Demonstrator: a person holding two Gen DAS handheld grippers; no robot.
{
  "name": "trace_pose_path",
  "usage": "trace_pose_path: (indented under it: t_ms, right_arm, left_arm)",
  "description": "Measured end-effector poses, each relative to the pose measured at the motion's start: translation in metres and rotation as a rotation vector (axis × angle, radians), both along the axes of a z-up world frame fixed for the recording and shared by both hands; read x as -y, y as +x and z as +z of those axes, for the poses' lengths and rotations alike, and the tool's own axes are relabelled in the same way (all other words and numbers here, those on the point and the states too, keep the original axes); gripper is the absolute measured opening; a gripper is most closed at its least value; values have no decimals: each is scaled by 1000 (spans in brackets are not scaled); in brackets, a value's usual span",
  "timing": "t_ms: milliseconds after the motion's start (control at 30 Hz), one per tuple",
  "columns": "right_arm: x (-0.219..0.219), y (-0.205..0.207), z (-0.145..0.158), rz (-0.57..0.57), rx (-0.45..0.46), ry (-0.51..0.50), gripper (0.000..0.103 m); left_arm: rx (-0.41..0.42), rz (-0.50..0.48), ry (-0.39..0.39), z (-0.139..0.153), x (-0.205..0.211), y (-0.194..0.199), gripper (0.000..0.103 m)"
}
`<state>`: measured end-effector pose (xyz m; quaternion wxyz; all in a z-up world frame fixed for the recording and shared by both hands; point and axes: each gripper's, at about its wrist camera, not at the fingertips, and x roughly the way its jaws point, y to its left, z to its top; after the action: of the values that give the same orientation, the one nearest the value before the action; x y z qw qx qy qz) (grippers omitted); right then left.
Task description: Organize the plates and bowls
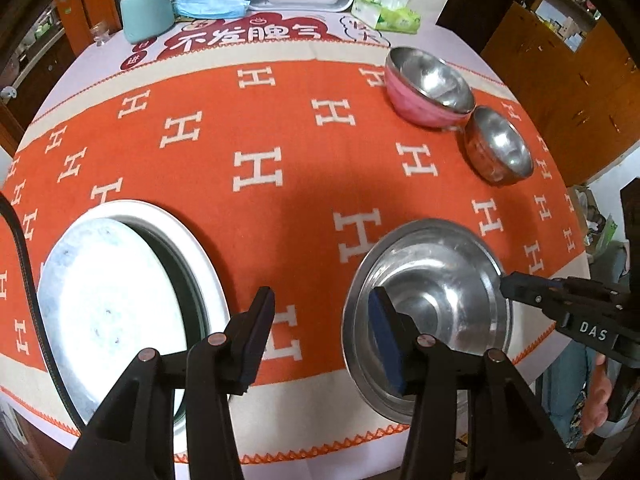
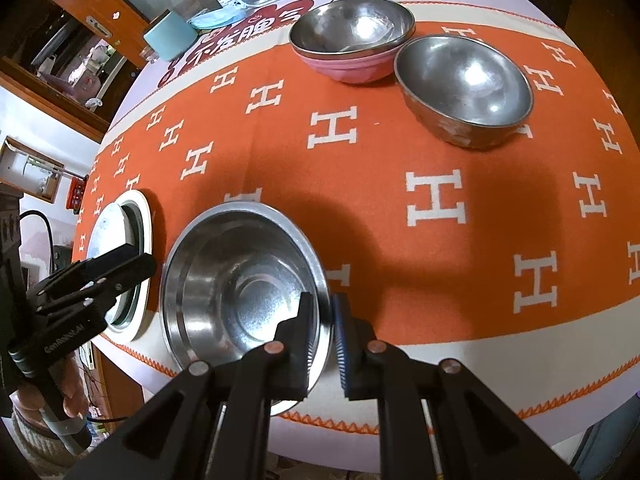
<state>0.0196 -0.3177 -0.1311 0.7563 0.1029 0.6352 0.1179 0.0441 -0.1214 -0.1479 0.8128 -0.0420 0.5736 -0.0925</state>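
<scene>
Left wrist view — left gripper (image 1: 320, 312): held spread and empty above the near edge of the table (image 1: 280, 184), between the two dishes; nothing is touched by its pads.
Left wrist view — white plates (image 1: 120, 304): seen at the near left corner, a smaller pale plate lying offset on a larger white one, so a plate stack appears to have been started there.
Left wrist view — steel basin (image 1: 436, 280): set at the near edge, right of the plates; its far-right rim is met by the right gripper (image 1: 506, 286).
Left wrist view — pink bowl (image 1: 428, 88) and steel bowl (image 1: 500, 146): parked touching near the far right edge, upright, not yet nested.
Right wrist view — right gripper (image 2: 322, 320): nearly pressed together, the basin's thin rim is pinched, one finger inside and one outside; judged a hold for lifting or shifting.
Right wrist view — steel basin (image 2: 240, 276): flat on the cloth by the near edge, just beside the plates (image 2: 120, 240).
Right wrist view — left gripper (image 2: 120, 264): hangs over the plates, apart from the basin.
Right wrist view — bowls: pink one (image 2: 352, 56) and steel one (image 2: 464, 88) well apart from the basin.
</scene>
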Motion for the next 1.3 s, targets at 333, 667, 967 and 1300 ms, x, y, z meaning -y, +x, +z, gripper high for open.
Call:
trace_pose_path:
  t_ms: [333, 667, 967, 1300]
  right_arm:
    - [0, 2, 27, 13, 73, 38, 12]
    - [12, 37, 81, 15, 207, 7, 12]
    - [37, 77, 133, -30, 314, 6, 28]
    - [50, 144, 137, -69, 311, 8, 31]
  left_arm:
    - [76, -38, -16, 35, 8, 3, 57]
    - [202, -113, 1, 93, 29, 36, 67]
    - [280, -140, -22, 133, 41, 77, 76]
    - [239, -110, -26, 121, 62, 150, 89]
